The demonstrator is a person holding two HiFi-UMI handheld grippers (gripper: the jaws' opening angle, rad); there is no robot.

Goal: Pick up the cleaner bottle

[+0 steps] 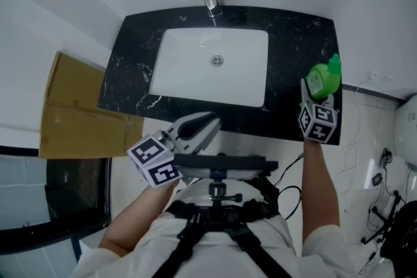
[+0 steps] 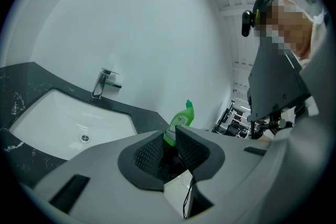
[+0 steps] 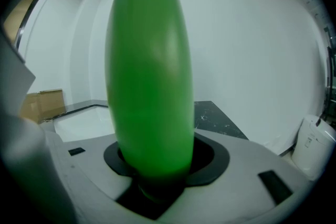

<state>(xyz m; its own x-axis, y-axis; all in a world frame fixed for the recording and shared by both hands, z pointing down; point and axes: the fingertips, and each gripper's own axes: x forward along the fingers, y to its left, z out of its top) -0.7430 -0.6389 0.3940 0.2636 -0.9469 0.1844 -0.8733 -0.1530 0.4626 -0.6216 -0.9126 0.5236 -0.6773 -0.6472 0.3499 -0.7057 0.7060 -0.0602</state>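
At a black desk (image 1: 130, 68) with a white sink (image 1: 195, 78) set into it, a person works through the grasping step of picking up a cleaner bottle, a hand-held gripper in each hand. The right hand-held gripper (image 1: 318, 97) is at the desk's end, to the right of the sink, with its jaws closed around the green bottle (image 1: 324, 78). In the right gripper view the bottle's body fills the gap between the dark pads, which appear to press on both of its sides. The left hand-held gripper (image 2: 169, 145) hangs in front of the sink, off the desk's near edge and well apart from the bottle. Its jaws stand slightly apart with nothing between them, and the bottle shows only in the distance beyond them.

The bottle stands upright to the right of the sink, cap uppermost, near the desk's right edge. Its base is hidden in every view, so whether it has left the desk cannot be told. The grip looks made. The next move likely calls for a straight lift, with firm pressure on the smooth, rounded plastic so that it does not slip or tilt.
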